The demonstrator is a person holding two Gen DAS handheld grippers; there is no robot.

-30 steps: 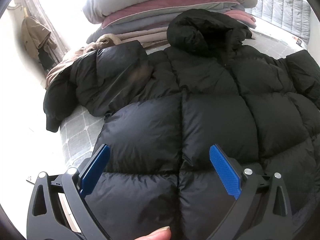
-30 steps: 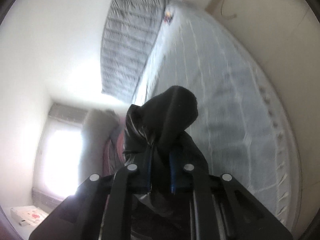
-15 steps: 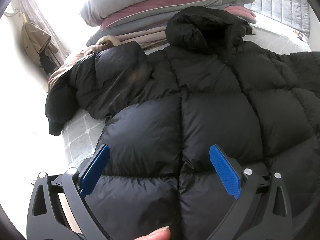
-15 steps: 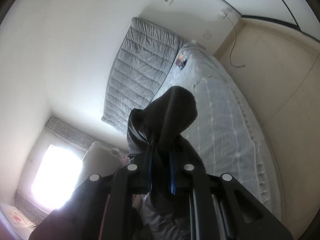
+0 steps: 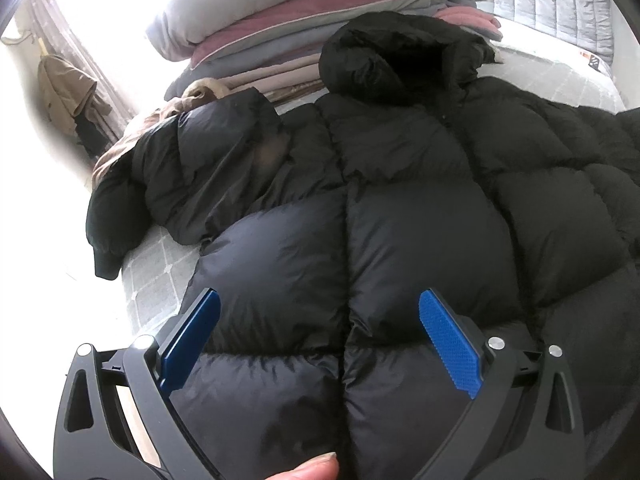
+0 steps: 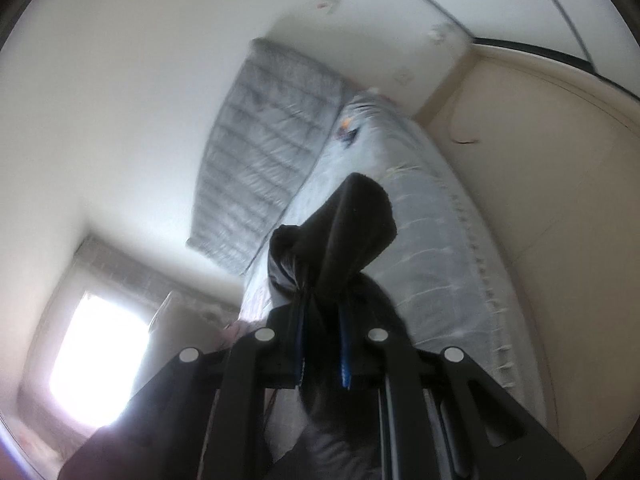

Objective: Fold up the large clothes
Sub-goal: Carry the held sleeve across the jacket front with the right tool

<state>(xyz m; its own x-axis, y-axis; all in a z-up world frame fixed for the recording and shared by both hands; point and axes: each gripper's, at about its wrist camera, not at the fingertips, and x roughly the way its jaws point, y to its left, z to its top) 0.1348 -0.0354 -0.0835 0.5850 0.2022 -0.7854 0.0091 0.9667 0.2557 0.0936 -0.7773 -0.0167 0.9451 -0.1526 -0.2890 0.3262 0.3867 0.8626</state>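
Jacket [image 5: 360,240] under spread left tongs [image 5: 320,340] — cuff [image 6: 352,232] pinched in right tongs [image 6: 322,354].

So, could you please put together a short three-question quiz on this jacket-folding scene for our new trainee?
1. True or false: the left gripper is shut on the black puffer jacket.
2. What does the right gripper hold? A) a pillow B) a black sleeve cuff C) nothing
3. Fill in: the jacket's hood lies against a stack of folded ____.

Key: 1 false, its jaws stand wide open above the jacket; 2 B; 3 bedding.
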